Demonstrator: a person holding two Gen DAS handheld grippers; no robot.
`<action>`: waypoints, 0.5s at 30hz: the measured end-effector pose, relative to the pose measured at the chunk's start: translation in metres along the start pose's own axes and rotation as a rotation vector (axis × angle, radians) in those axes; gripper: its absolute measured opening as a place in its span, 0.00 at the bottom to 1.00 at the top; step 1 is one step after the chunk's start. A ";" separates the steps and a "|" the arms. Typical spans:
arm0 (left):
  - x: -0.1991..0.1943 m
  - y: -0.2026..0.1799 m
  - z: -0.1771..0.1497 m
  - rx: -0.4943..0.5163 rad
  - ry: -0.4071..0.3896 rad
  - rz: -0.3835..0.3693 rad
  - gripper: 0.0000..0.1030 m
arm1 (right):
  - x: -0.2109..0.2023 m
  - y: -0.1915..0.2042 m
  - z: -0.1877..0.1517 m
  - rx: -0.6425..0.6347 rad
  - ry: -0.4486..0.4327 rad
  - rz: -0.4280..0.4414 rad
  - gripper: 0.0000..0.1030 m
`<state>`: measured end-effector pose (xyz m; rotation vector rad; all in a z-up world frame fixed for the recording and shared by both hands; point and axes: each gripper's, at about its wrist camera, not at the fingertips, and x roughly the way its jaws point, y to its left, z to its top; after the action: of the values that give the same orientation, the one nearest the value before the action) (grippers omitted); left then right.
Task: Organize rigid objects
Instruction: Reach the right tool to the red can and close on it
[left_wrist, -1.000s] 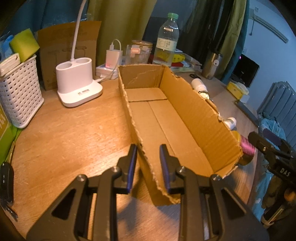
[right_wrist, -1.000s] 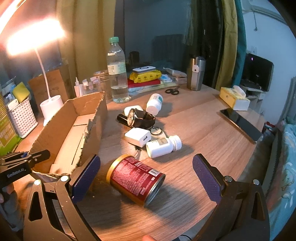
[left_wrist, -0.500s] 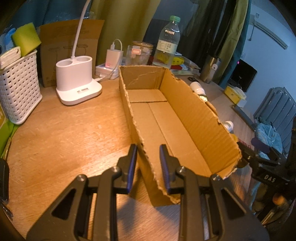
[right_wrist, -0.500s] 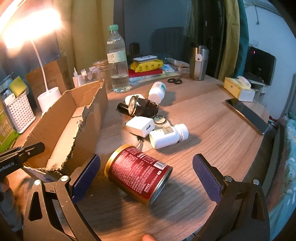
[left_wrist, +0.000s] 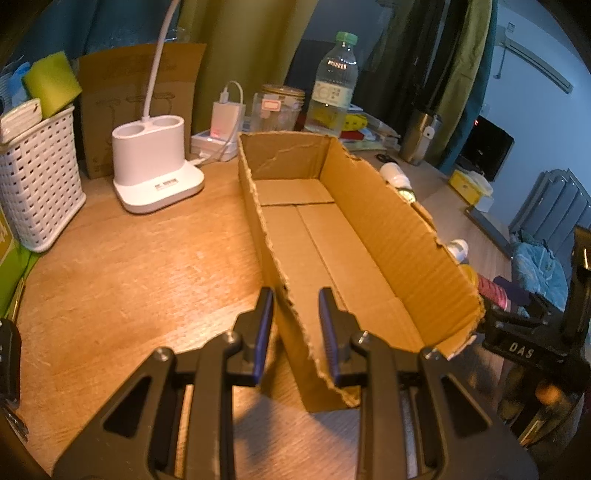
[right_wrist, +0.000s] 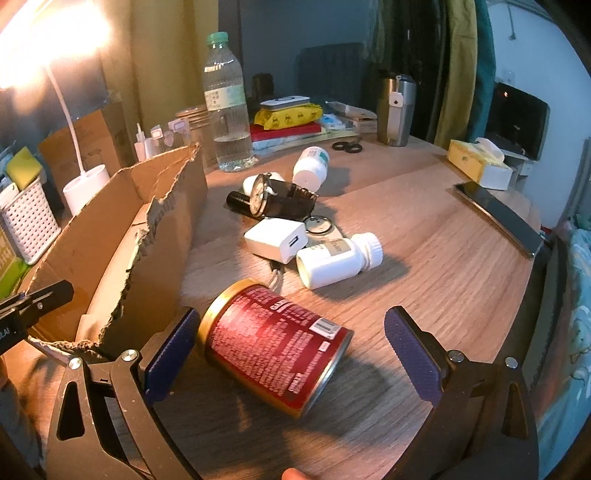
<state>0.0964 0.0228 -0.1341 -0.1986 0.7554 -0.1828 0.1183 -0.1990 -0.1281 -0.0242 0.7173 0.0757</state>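
Red cylindrical metal can lies sideways on the lamp-lit wooden tabletop, between the right gripper's wide-open jaws; left gripper clamps the torn brown cardboard box's wall.

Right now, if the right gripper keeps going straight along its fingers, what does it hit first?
The red can. It lies on its side on the table, between the open fingers of the right gripper, nearer the left one. Beyond it lies a white pill bottle, though depth is hard to judge.
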 end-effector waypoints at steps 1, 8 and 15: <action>0.000 0.000 0.000 0.000 0.000 0.000 0.25 | 0.000 0.002 0.000 -0.008 0.001 0.000 0.96; 0.001 0.001 0.000 -0.003 0.007 -0.002 0.25 | 0.004 0.010 -0.002 -0.041 0.011 -0.023 0.82; 0.003 0.001 0.001 -0.005 0.007 -0.003 0.25 | 0.003 0.014 -0.001 -0.065 0.012 -0.020 0.81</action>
<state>0.0987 0.0231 -0.1356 -0.2036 0.7627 -0.1851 0.1187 -0.1852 -0.1311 -0.0940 0.7260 0.0798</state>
